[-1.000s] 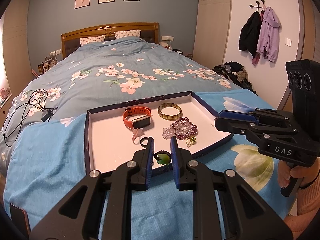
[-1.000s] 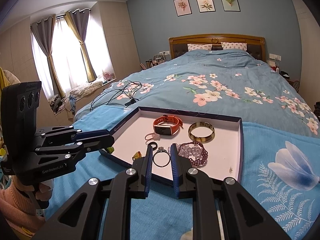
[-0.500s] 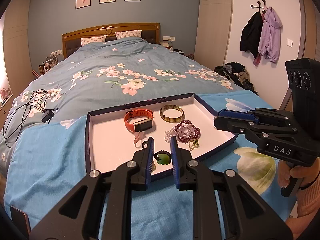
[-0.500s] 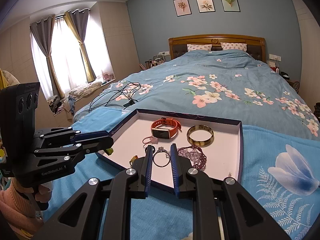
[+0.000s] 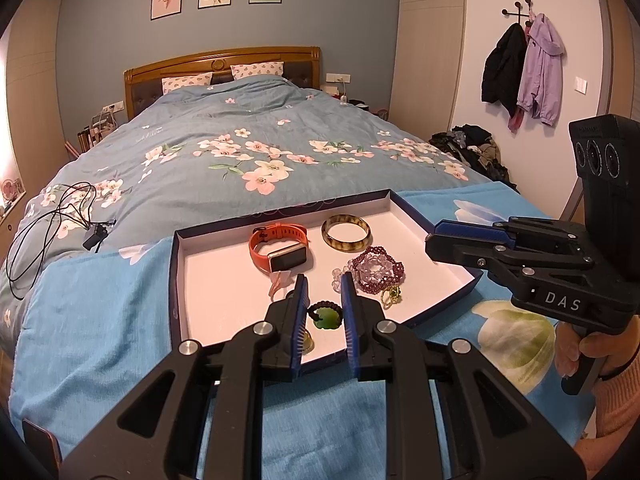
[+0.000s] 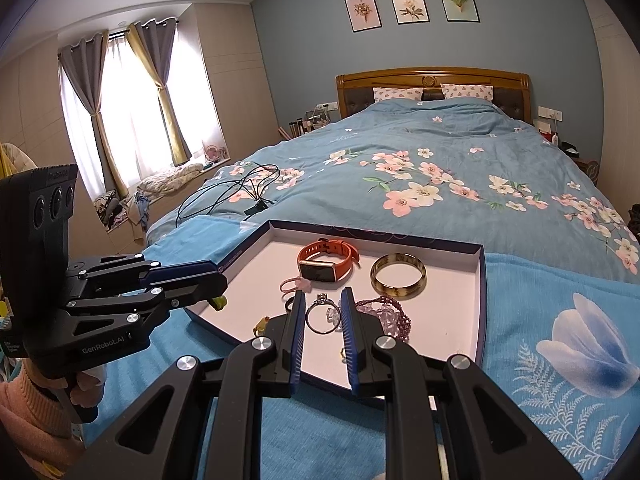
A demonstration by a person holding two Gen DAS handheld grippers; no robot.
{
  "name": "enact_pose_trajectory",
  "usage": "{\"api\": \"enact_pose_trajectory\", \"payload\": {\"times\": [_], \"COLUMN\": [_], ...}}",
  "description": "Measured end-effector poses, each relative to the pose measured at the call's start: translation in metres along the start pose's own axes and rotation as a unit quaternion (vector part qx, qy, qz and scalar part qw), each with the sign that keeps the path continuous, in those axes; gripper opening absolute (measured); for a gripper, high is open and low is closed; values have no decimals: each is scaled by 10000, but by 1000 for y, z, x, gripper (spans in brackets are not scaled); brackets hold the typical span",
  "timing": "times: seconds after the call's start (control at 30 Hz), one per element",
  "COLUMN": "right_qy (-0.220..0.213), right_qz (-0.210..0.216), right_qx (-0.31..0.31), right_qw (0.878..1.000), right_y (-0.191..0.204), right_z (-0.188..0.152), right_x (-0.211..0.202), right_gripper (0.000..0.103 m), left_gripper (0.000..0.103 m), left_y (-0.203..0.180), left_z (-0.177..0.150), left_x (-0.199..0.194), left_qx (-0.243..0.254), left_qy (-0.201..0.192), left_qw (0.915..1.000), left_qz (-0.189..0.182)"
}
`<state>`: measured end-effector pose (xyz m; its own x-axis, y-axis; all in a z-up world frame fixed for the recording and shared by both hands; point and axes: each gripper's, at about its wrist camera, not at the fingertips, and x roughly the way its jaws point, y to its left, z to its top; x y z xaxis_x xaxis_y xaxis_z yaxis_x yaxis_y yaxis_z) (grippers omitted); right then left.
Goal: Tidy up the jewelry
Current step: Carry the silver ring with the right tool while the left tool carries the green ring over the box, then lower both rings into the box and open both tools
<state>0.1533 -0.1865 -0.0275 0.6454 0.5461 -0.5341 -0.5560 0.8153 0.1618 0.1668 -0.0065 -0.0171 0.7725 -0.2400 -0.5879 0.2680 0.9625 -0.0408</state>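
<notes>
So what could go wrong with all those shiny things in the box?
The silver ring lies right beside the clear and purple bead bracelets, so the open right gripper might snag beads too. The green pendant sits near the tray's front rim, where the open left gripper could bump the edge.

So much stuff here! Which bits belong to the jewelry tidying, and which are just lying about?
For the job:
tray
orange watch
bangle
purple bead bracelet
silver ring
green pendant

Just lying about:
black cable
jackets
pillows
</notes>
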Motion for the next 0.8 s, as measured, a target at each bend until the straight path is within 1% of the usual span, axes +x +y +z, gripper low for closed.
{"api": "enact_pose_trajectory", "payload": {"times": [0.8], "right_qy": [40], "right_qz": [-2], "right_qx": [26], "right_qw": [10000], "right_y": [-9], "right_z": [7], "right_x": [9], "right_gripper": [16], "left_gripper": [17], "left_y": [-2], "left_z": [7], "left_x": [9], "left_qx": [-10], "left_qy": [-2], "left_qw": [10000], "left_qz": [42]}}
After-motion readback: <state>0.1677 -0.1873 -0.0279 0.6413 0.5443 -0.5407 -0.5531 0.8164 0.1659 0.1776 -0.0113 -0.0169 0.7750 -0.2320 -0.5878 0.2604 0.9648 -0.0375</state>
